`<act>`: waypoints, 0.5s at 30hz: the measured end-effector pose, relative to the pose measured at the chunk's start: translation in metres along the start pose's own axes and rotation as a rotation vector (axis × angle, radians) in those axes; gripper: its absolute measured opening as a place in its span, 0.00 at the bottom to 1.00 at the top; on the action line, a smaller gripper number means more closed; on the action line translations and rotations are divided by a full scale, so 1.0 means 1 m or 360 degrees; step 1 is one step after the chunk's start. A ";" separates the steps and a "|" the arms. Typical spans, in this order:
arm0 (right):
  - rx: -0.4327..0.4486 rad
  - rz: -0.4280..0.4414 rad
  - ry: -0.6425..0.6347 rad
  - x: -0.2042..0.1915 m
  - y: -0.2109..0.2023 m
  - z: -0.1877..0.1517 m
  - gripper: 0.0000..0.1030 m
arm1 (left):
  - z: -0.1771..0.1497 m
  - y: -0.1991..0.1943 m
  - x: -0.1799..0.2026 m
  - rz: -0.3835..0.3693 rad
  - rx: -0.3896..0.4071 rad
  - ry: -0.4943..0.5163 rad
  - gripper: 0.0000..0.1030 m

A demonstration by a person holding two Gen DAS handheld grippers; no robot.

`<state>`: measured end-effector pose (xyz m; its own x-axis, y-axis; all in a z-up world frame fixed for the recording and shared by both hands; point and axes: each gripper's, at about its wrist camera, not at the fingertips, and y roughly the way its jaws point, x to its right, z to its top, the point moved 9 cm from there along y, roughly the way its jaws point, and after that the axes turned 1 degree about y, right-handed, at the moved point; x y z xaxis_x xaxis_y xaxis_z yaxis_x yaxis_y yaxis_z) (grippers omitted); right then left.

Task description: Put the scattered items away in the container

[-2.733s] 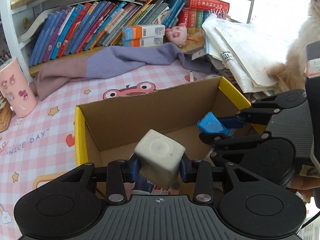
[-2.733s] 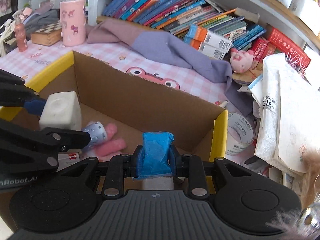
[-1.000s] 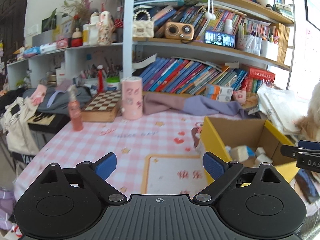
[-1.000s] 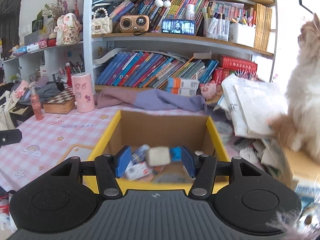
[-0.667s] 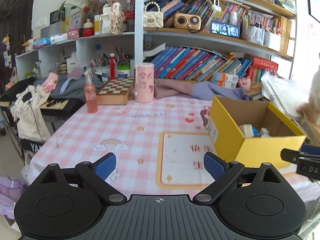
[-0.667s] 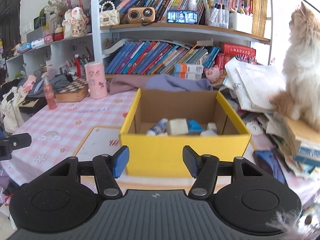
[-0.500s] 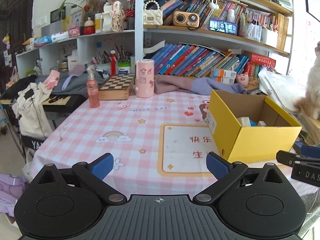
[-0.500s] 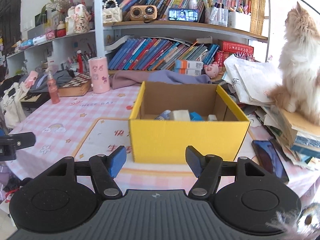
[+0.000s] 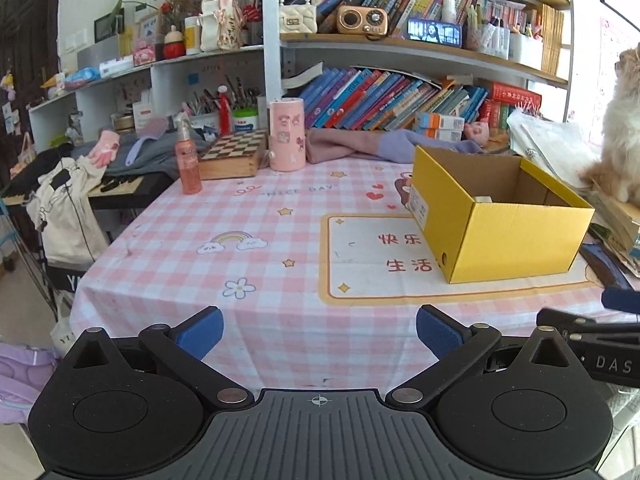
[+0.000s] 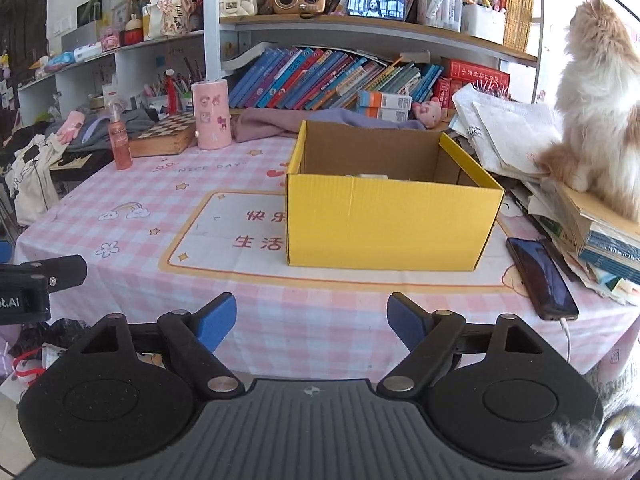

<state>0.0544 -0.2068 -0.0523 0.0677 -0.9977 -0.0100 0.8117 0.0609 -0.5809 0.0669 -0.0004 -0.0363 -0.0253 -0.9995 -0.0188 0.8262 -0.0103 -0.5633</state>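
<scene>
Left tongs point(image 9: 318, 330): standing wide, empty, now pulled back off the desk point(image 9: 280, 240).
Right tongs point(image 10: 310, 316): just been opening, nothing between them.
Yellow box point(image 10: 392, 220): sitting farther away on desk, items inside.

Pink-checked table point(image 10: 160, 200) with yellow box point(image 10: 384, 224), phone point(image 10: 540, 276), pink cup point(image 10: 211, 114), chessboard case point(image 10: 164, 138).
</scene>
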 end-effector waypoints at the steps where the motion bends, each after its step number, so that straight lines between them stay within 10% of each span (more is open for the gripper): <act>1: -0.0012 0.0001 0.0006 -0.001 0.000 -0.002 0.82 | -0.001 0.000 -0.001 -0.0005 0.0001 -0.0010 1.00; 15: -0.0075 -0.0007 0.0016 -0.007 -0.002 -0.014 0.87 | -0.016 0.004 -0.008 -0.0045 -0.0109 -0.0065 1.00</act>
<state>0.0440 -0.2000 -0.0626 0.0580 -0.9982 -0.0153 0.7839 0.0550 -0.6185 0.0616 0.0081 -0.0521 -0.0242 -0.9992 0.0307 0.7851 -0.0380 -0.6182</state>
